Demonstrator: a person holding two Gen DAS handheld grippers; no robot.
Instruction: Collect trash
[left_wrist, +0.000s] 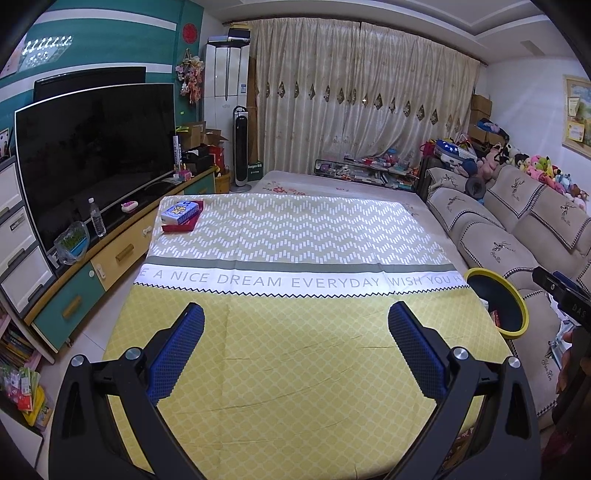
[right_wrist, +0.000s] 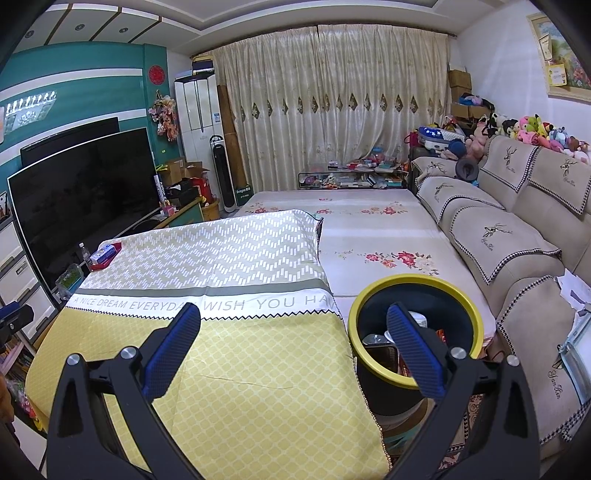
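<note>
A black trash bin with a yellow rim (right_wrist: 415, 282) stands to the right of the table and holds several pieces of trash (right_wrist: 376, 339); it also shows in the left wrist view (left_wrist: 517, 295). A blue box on a red tray (left_wrist: 181, 214) lies at the table's far left corner, also in the right wrist view (right_wrist: 105, 255). My left gripper (left_wrist: 295, 314) is open and empty above the yellow tablecloth (left_wrist: 295, 369). My right gripper (right_wrist: 293, 314) is open and empty, its right finger over the bin.
A TV (left_wrist: 96, 155) on a cabinet stands to the left with a water bottle (left_wrist: 96, 217). A beige sofa (right_wrist: 517, 240) with plush toys is on the right. A floral mat (right_wrist: 369, 229) lies beyond the table. Curtains (left_wrist: 351, 92) close the back.
</note>
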